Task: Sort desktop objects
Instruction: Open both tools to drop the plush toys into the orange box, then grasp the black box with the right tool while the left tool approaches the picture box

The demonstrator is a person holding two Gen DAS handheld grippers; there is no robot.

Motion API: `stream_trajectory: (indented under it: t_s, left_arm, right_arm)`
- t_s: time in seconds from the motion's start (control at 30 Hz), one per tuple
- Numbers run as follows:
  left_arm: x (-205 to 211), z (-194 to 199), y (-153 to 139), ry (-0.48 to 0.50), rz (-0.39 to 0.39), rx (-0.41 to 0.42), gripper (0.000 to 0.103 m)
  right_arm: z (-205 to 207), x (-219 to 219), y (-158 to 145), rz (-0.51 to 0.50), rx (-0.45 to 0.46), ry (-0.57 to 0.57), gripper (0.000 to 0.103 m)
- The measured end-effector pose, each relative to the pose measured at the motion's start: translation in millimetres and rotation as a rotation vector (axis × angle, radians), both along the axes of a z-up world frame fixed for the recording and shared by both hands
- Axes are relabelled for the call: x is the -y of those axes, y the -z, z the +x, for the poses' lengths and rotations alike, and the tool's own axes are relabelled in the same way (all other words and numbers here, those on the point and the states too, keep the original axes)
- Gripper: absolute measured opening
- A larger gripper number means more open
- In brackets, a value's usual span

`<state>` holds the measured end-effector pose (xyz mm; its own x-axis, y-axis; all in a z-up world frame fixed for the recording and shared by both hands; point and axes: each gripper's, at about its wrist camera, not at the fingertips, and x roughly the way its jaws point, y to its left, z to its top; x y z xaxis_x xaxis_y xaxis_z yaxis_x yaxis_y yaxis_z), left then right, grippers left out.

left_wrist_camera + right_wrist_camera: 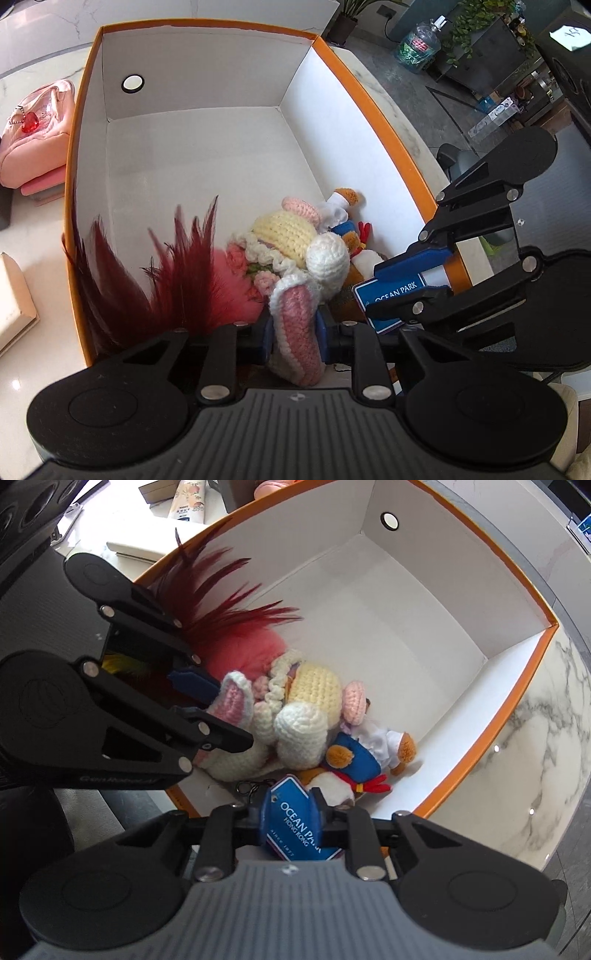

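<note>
An orange-rimmed box (pixel 373 110) with white inner walls stands on a marble-patterned desk (pixel 535 738). The soft toys lie heaped in its near right corner; the rest of its floor is bare.

Left gripper (pixel 294 330): its blue pads clench the pink-and-white ear of a crocheted rabbit (pixel 291 240), which lies in the near part of the box.

Right gripper (pixel 291 819): its pads grasp a blue tag (pixel 295 812) printed "OCEAN PARK HONG KONG". The tag sits at the near edge of the box, just beside a small plush figure in blue and white (pixel 365 757) that lies against the right wall.

A dark red feathered toy (pixel 177 273) with a pink body fills the near left corner, touching the rabbit.

Outside the box, near the left edge of the desk, a pink bag (pixel 37 133) carries a red heart charm (pixel 29 122).
</note>
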<state>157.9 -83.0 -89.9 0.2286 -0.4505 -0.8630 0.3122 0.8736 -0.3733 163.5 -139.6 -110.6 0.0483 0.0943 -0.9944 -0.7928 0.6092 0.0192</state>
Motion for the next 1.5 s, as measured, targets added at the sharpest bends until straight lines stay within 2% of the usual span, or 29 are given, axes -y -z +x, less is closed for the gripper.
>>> stream_trajectory:
  t_s: [0.23, 0.33, 0.43, 0.47, 0.6, 0.8, 1.0, 1.1, 1.27, 1.4, 1.5]
  left_arm:
    - [-4.7, -7.8, -2.4, -0.02, 0.003, 0.028, 0.028]
    - [-8.3, -15.9, -21.2, -0.038, 0.0, 0.067, 0.029]
    - [-25.5, -41.8, -45.0, -0.046, -0.048, 0.143, 0.041]
    - [-34.2, -53.0, -52.9, -0.059, -0.069, 0.171, 0.049]
    - [-66.8, -85.6, -77.7, -0.131, -0.116, 0.255, 0.053]
    - [-126.2, -109.7, -94.3, -0.322, -0.084, 0.313, 0.053]
    - [-181.7, -131.3, -91.9, -0.449, -0.037, 0.327, 0.053]
    - [-202.9, -138.0, -88.9, -0.51, -0.013, 0.322, 0.053]
    - [-231.1, -138.3, -84.0, -0.589, 0.016, 0.321, 0.058]
    - [-247.5, -124.4, -80.4, -0.578, 0.029, 0.312, 0.058]
    - [-258.6, -102.0, -80.0, -0.541, 0.043, 0.305, 0.058]
  right_arm:
    - [0.3, 0.9, -1.1, 0.031, -0.008, 0.028, 0.022]
    - [-5.9, -2.8, -15.3, 0.039, 0.031, 0.032, 0.023]
    - [-21.5, -4.3, -38.5, 0.07, 0.108, 0.058, 0.024]
    - [-28.0, -4.7, -45.6, 0.086, 0.136, 0.069, 0.024]
    - [-46.7, -2.2, -68.4, 0.21, 0.246, 0.154, 0.024]
    - [-84.4, -19.1, -84.4, 0.42, 0.357, 0.307, 0.025]
    - [-111.1, -36.6, -90.6, 0.616, 0.368, 0.468, 0.026]
    - [-112.0, -54.9, -80.7, 0.619, 0.359, 0.515, 0.028]
    - [-105.4, -82.1, -68.2, 0.604, 0.331, 0.537, 0.039]
    - [-88.5, -98.0, -65.4, 0.588, 0.317, 0.54, 0.049]
    - [-62.0, -116.6, -65.4, 0.557, 0.314, 0.528, 0.051]
